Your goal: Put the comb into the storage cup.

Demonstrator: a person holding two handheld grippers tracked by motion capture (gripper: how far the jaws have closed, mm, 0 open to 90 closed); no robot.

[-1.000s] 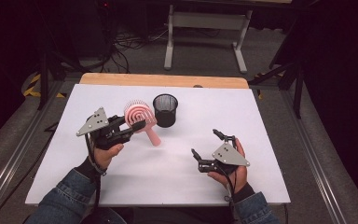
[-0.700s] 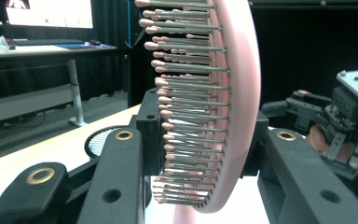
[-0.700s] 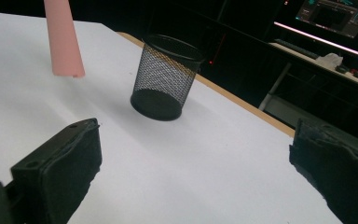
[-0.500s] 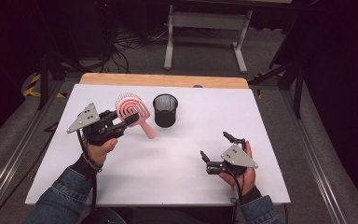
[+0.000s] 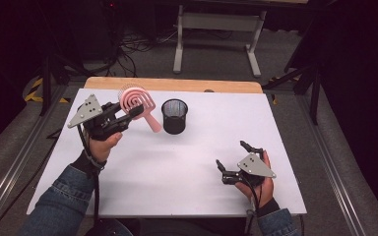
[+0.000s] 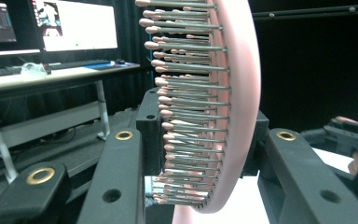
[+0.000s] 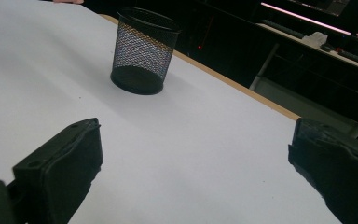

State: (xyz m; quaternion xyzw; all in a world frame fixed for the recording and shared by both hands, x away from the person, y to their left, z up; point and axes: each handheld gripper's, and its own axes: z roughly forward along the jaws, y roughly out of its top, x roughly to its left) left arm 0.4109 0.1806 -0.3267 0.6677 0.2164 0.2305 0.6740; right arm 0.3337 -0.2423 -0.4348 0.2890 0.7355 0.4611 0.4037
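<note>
Nearest you, at five o'clock, your right gripper (image 5: 232, 171) rests on the table (image 5: 187, 191) with jaws wide and empty; leave it there. At ten o'clock your left gripper (image 5: 128, 114) clamps the pink hairbrush (image 5: 137, 100) by its head, lifted, handle hanging down. Swing it right until the handle is above the mesh cup (image 5: 174, 116) at twelve o'clock, then lower straight in.

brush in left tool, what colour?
Pink plastic hairbrush, metal pins with pink tips; clearest in left gripper view.
</note>
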